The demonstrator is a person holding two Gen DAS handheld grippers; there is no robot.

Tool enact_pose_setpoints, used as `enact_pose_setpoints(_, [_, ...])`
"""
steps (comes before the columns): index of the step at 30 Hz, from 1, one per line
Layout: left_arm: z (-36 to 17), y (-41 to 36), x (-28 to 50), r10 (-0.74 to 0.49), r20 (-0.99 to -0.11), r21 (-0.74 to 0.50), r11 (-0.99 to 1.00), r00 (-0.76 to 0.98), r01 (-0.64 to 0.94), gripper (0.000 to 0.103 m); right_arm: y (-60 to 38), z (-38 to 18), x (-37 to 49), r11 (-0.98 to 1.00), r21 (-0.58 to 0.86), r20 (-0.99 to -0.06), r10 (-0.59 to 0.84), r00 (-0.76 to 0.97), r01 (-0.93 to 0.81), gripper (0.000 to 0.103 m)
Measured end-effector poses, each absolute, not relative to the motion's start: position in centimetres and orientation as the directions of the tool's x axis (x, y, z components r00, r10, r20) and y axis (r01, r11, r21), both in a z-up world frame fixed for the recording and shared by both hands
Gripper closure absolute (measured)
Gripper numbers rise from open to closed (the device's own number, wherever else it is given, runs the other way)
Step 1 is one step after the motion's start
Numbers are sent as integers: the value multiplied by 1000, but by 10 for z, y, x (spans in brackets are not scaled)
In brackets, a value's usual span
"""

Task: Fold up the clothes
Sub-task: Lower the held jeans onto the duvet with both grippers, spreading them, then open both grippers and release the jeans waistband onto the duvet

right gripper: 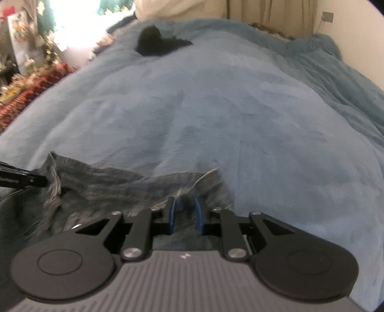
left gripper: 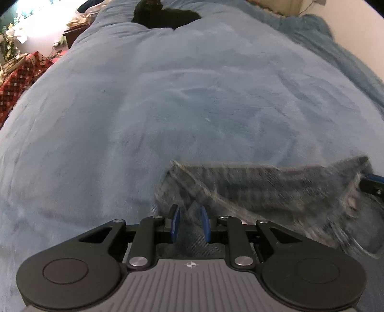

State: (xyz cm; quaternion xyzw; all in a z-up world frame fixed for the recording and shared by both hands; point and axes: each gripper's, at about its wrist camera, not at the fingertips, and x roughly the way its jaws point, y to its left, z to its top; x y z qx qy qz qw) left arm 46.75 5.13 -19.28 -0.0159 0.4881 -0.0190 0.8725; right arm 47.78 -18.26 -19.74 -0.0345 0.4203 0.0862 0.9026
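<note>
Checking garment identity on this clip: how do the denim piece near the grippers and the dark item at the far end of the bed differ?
The denim garment is faded blue with visible seams and a frayed edge; the black item is plain black, its detail unreadable.
The denim lies at the near edge, its fabric between the fingers of the left gripper and right gripper; the black item sits far off, untouched.
Both rest on the blue blanket.

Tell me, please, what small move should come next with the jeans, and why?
Probably lift both ends together and carry them forward over the blanket. The left gripper and the right gripper each seem to have denim of the jeans between their blue pads, and the cloth sags bunched between them.
</note>
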Motion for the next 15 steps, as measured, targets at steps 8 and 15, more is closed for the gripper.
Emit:
enact_pose_setpoints(8, [-194, 55, 494, -48, -862, -52, 999, 505, 7, 85, -182, -209, 511, 985, 33, -800, 128, 586, -170, 86])
enact_pose_setpoints(15, [-157, 86, 469, -116, -815, -107, 993, 568, 50, 85, -213, -154, 496, 975, 76, -752, 194, 629, -210, 82])
